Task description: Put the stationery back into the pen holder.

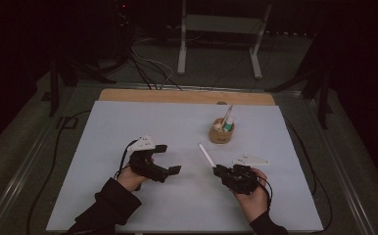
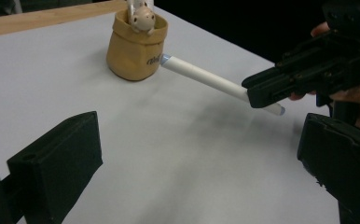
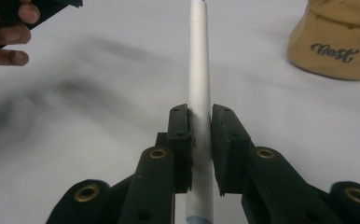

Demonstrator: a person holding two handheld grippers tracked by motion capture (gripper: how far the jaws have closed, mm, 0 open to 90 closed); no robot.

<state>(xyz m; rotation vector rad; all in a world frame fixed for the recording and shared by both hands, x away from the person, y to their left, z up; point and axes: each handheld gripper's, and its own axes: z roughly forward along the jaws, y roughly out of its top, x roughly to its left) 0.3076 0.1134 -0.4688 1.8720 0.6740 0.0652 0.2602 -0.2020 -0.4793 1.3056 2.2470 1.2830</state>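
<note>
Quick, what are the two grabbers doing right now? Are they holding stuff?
Left gripper: open, holding nothing.
Right gripper: closed on the white pen, which points toward the tan cup.

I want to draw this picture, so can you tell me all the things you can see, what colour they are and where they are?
white pen: 1, white, clamped in the right tool, tip pointing toward the holder
holder: 1, tan with writing on it, far right part of the mat, with a few small items standing in it
mat: 1, pale grey-white, covering the table
table: 1, wooden, edge showing beyond the mat
stand: 1, grey metal, on the floor behind the table
cables: several, dark and light, on the floor
left tool: 1, black, jaws apart, left of the pen
right tool: 1, black, shut on the pen
hands: 2, dark sleeves, near edge
</note>
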